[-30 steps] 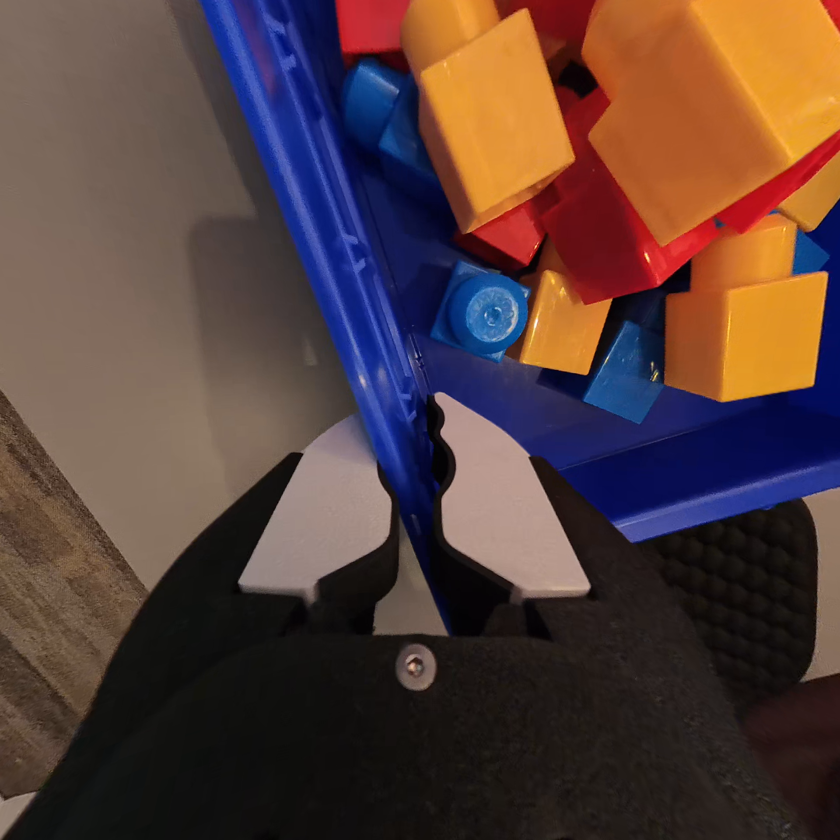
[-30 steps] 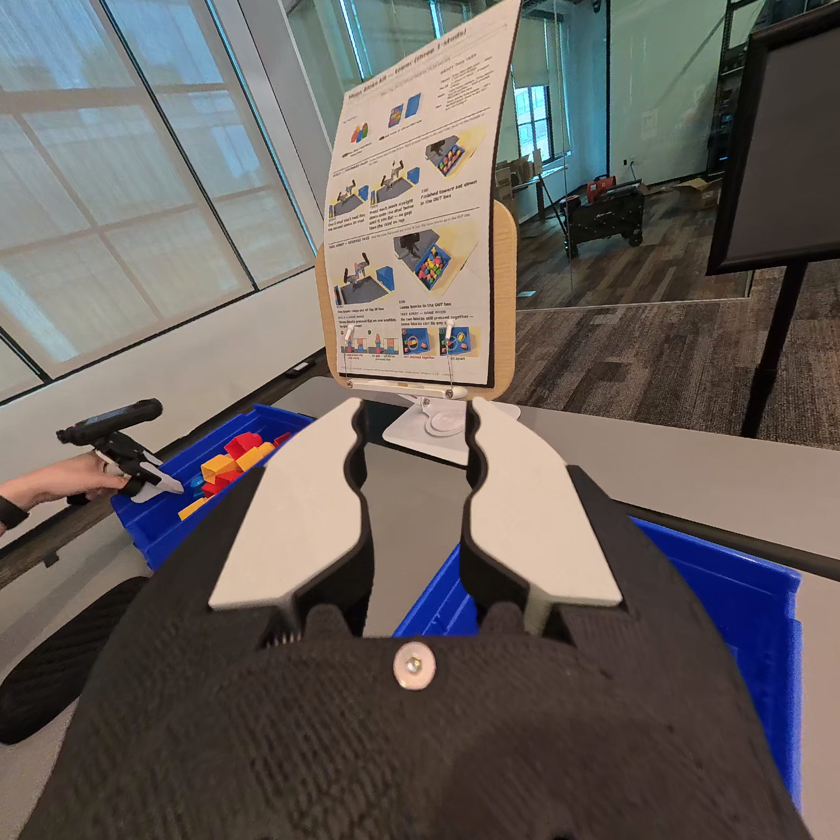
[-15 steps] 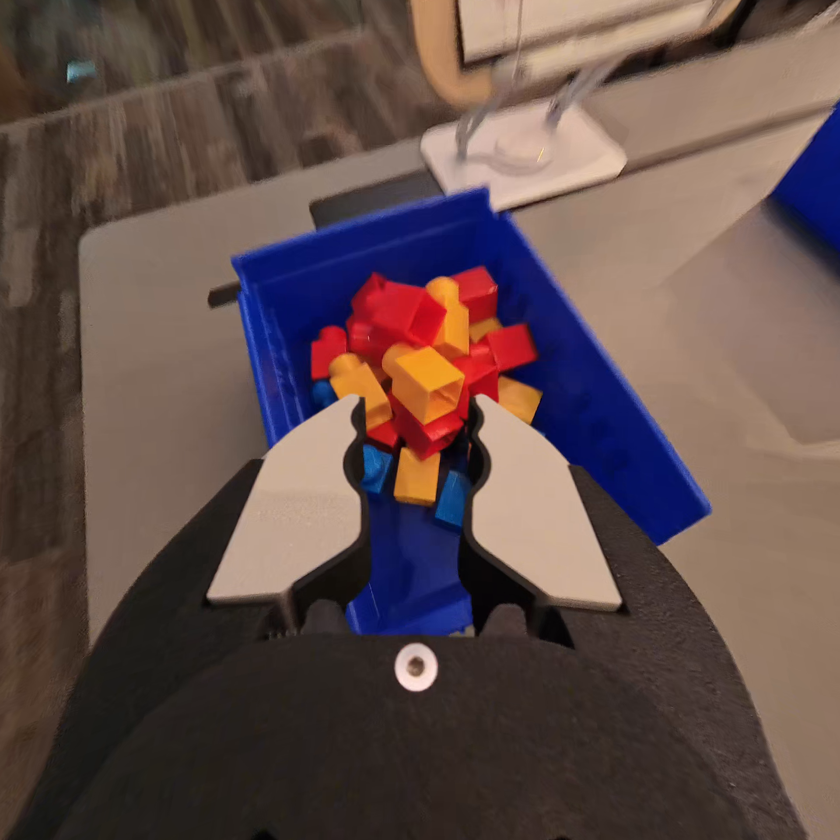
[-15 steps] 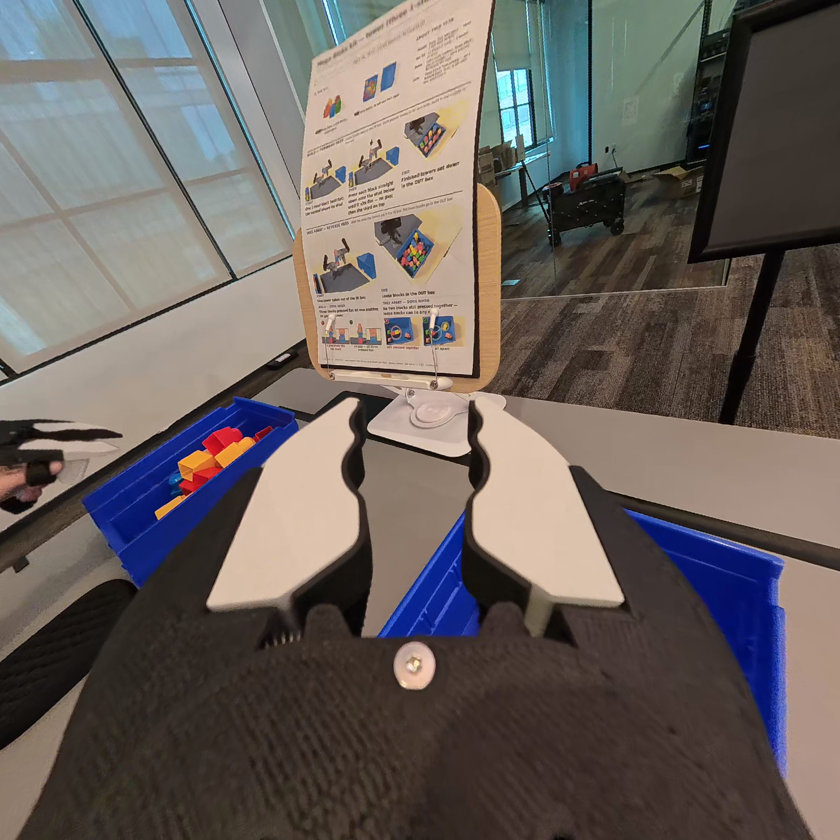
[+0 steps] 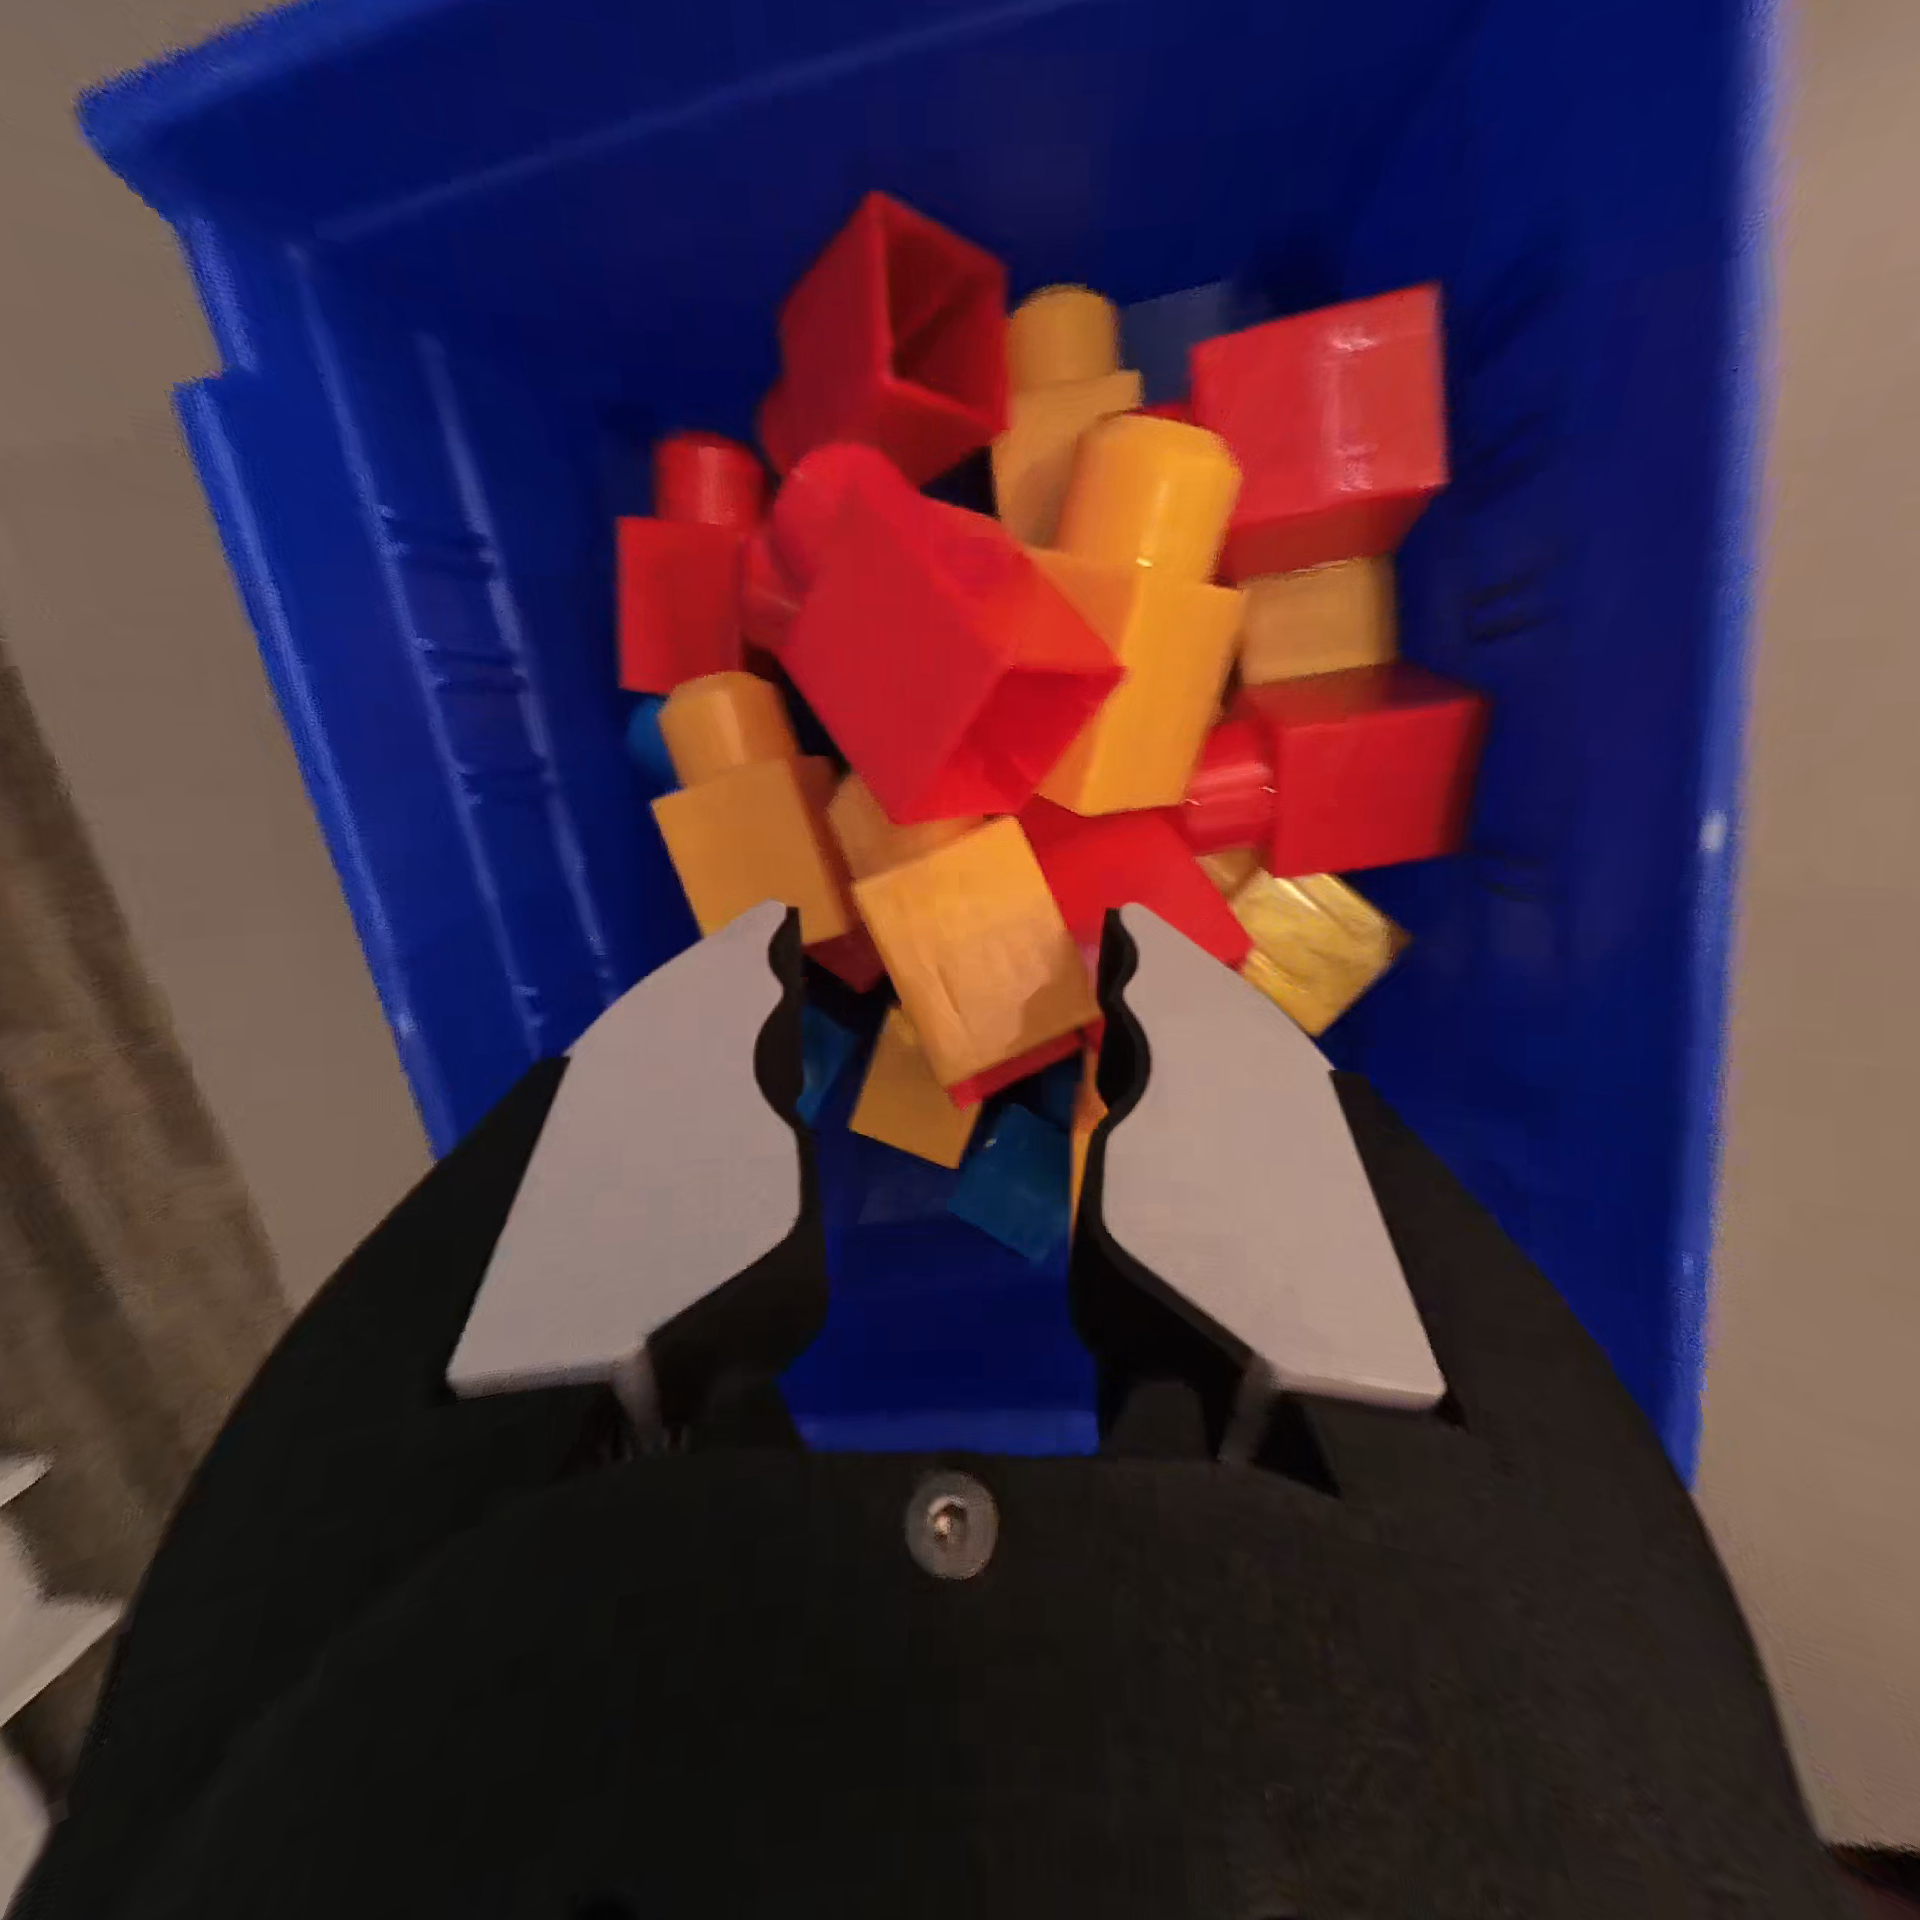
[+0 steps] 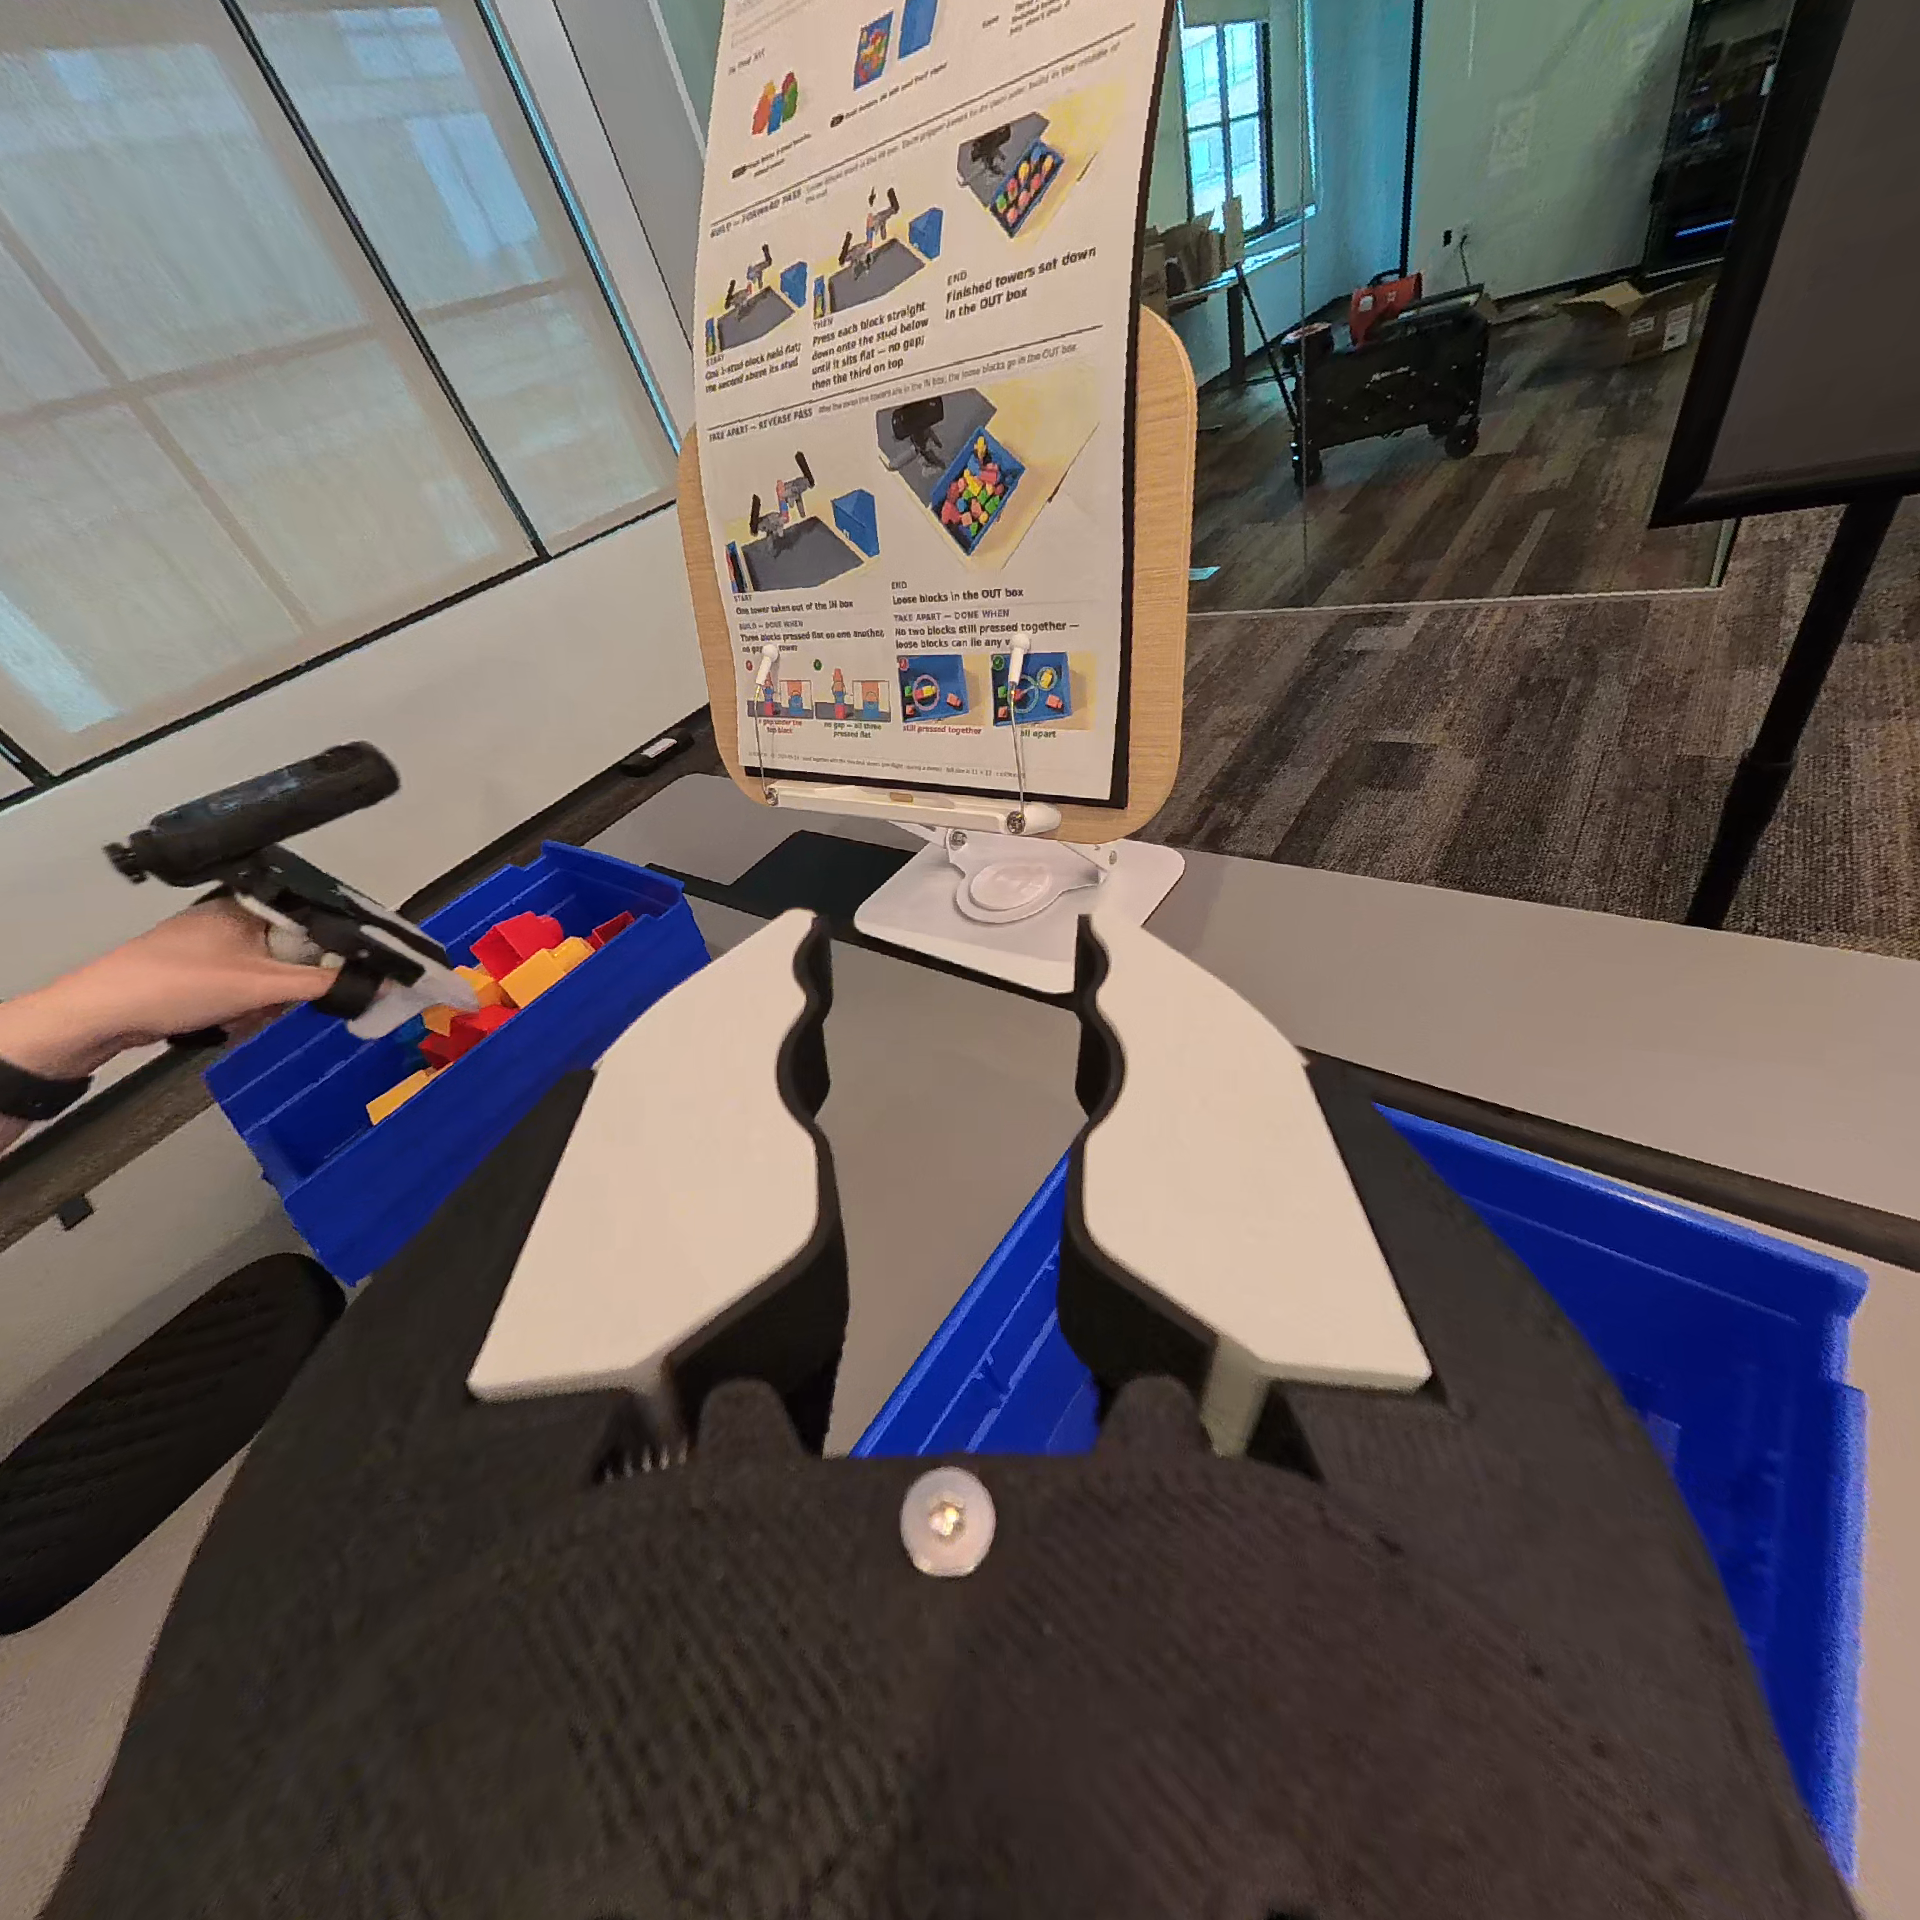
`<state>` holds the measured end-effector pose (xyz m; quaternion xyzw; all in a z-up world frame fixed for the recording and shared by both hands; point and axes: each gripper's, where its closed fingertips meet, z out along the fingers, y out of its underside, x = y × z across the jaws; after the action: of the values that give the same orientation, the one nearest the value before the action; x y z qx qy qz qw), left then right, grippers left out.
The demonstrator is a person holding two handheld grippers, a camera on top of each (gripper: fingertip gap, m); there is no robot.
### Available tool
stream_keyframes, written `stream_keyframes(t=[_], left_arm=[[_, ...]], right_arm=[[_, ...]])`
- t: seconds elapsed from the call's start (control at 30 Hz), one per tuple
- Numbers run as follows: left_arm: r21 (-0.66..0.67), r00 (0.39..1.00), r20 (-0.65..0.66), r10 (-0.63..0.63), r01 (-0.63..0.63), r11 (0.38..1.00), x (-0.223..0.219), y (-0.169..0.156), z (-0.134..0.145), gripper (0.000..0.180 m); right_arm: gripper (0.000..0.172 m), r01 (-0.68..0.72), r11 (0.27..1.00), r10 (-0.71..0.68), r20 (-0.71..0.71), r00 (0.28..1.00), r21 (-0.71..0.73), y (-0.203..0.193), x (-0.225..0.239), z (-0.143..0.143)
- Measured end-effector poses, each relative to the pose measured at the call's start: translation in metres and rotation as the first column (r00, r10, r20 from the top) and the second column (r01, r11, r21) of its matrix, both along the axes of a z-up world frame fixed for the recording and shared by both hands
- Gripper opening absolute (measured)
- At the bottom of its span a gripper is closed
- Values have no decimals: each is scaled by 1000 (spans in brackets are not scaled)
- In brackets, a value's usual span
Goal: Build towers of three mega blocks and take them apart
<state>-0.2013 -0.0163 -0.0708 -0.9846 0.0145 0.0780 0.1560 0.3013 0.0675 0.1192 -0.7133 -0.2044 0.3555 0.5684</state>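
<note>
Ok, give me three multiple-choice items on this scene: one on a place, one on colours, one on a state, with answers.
1. Where are the mega blocks?
A. in the left blue bin
B. on the grey table
C. in the right blue bin

2. Which block colours show in the pile?
A. green, white, black
B. red, yellow, blue
C. purple, pink

3. How is the right gripper?
A. shut on a red block
B. shut on a bin wall
C. open, holding nothing

Answers: A, the pile lies inside the bin under the left gripper; B, only those colours appear; C, bare table shows between its fingers.
</note>
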Motion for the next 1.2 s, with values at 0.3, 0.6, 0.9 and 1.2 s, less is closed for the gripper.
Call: stream_keyframes(t=[0.3, 0.6, 0.9, 1.2], left_arm=[[-189, 1000, -28, 7, -12, 982, -3, -8, -10, 37], [146, 965, 221, -141, 111, 983, 27, -12, 49, 37], [798, 376, 370, -850, 340, 498, 228, -69, 172, 37], [890, 87, 310, -947, 323, 321, 306, -89, 182, 36]], right_arm=[[46, -29, 1000, 29, 13, 1000, -10, -1, -6, -3], [46, -152, 987, 150, 47, 988, 42, -14, -42, -2], [42, -716, 667, 744, -132, 656, 205, -133, -166, 24], [41, -772, 596, 803, -130, 582, 223, -161, -207, 9]])
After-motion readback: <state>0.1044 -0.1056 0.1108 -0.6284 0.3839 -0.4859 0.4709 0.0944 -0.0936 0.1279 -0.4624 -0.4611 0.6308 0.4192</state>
